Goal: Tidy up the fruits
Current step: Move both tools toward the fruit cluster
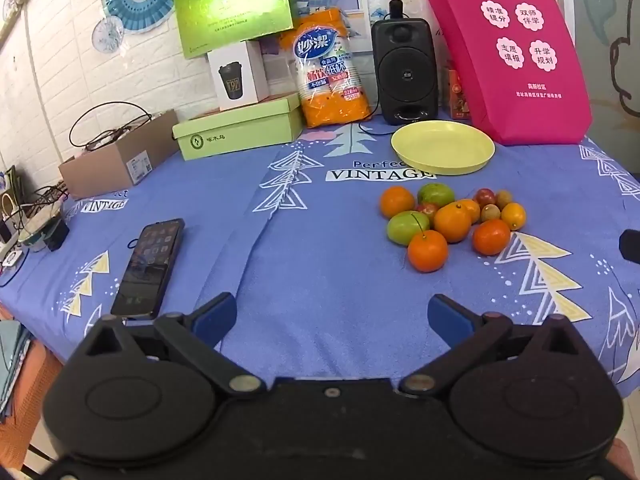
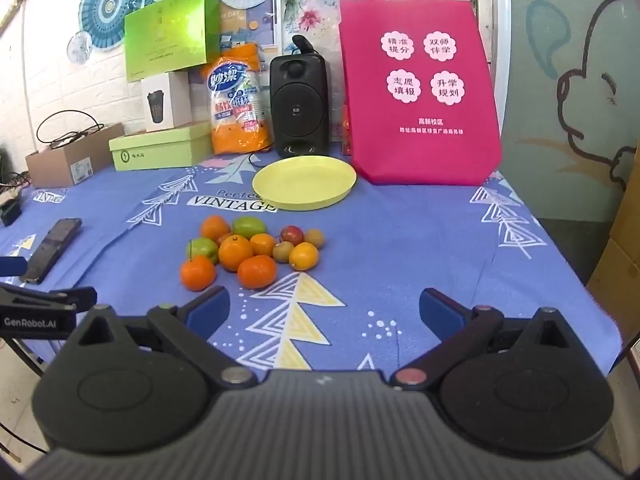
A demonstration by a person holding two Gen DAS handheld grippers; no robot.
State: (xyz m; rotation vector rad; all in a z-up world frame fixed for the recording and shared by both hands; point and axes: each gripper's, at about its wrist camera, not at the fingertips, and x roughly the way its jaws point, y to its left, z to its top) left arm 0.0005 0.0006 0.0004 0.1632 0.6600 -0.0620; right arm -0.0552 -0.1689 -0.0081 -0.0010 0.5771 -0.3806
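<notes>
Orange and green fruits [image 2: 248, 250] lay heaped, touching, on the surface near the empty yellow plate [image 2: 305, 183], both tongs [image 1: 331, 318] [image 2: 325, 312] spread apart and empty; nudging one fruit risked rolling its neighbours toward the near edge.

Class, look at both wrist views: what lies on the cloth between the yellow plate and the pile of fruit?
Nothing but bare tablecloth printed "VINTAGE" separates the yellow plate from the pile of fruit; both wrist views show it.
</notes>
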